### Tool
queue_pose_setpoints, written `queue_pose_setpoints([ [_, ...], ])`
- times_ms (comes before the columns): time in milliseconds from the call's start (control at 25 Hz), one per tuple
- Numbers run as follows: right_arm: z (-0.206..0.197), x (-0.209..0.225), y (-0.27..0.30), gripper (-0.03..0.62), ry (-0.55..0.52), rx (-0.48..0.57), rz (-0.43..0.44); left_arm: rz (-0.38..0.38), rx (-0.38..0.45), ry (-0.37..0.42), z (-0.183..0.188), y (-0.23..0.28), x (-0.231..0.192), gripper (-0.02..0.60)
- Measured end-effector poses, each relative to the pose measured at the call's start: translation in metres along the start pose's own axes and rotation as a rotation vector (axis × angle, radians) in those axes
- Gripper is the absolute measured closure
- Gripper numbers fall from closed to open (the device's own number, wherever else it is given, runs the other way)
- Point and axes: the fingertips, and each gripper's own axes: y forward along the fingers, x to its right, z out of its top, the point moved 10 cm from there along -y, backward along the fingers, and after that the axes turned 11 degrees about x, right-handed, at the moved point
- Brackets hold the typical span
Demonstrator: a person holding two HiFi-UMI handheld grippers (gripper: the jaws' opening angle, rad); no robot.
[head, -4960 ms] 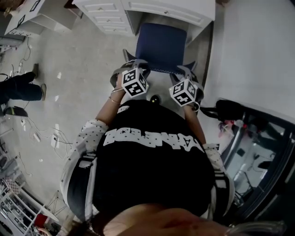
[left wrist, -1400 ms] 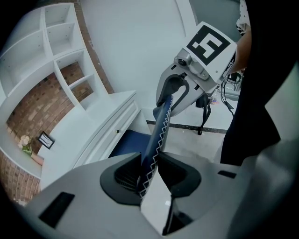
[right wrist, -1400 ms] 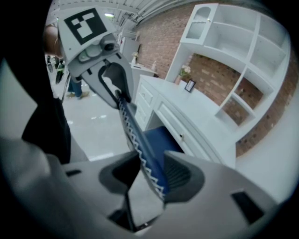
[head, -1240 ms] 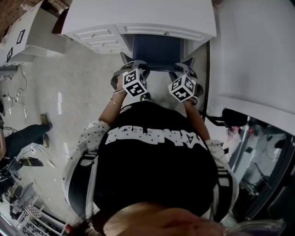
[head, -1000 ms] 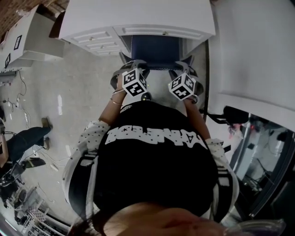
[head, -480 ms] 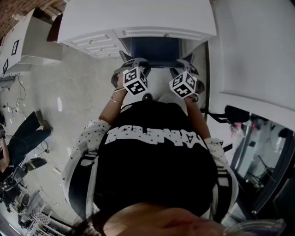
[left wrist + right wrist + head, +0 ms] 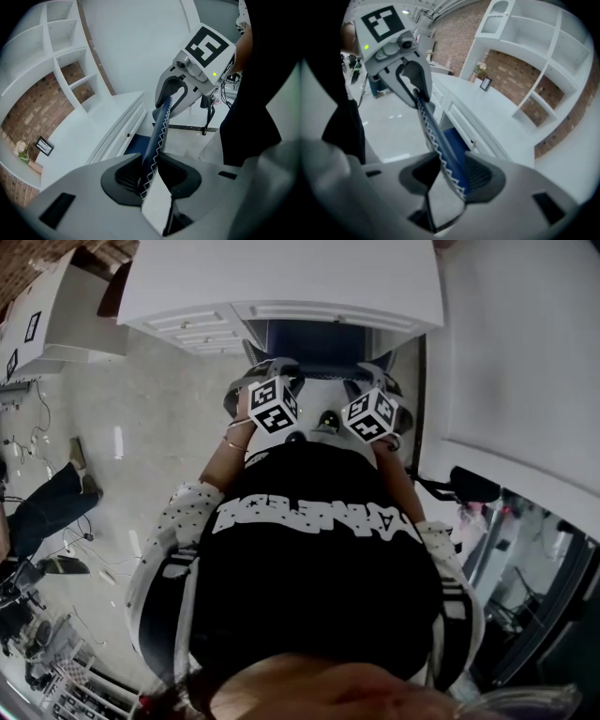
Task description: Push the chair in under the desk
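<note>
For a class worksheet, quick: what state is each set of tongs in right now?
Left tongs: closed on the chair back.
Right tongs: closed on the chair back too.

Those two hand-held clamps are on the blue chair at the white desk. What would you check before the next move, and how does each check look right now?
1. Left gripper clamped on the chair back: ok.
2. Right gripper clamped on the same stitched edge: ok.
3. Seat under the desk: mostly in, a blue strip shows. Cannot tell if fully in.
4. Chair legs clear of the drawers: cannot tell, they are hidden.
5. Floor cables away from the chair: ok.
6. Bystander's leg well off to the side: ok.
</note>
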Motion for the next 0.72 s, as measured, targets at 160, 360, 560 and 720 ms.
queue_pose_setpoints([
  [160,-0.001,0.009,0.003,0.414,-0.010,0.005,0.007,0.017,-0.004,-0.004,0.003,0.005,-0.004,0.445],
  [360,0.000,0.017,0.007,0.414,-0.017,0.011,0.013,0.024,-0.010,-0.010,0.006,0.010,-0.011,0.445],
  [560,0.000,0.023,0.010,0.414,-0.023,0.014,0.016,0.023,-0.010,-0.015,0.007,0.013,-0.015,0.445],
  [720,0.001,0.030,0.014,0.414,-0.025,0.015,0.019,0.026,-0.013,-0.017,0.010,0.016,-0.021,0.445],
])
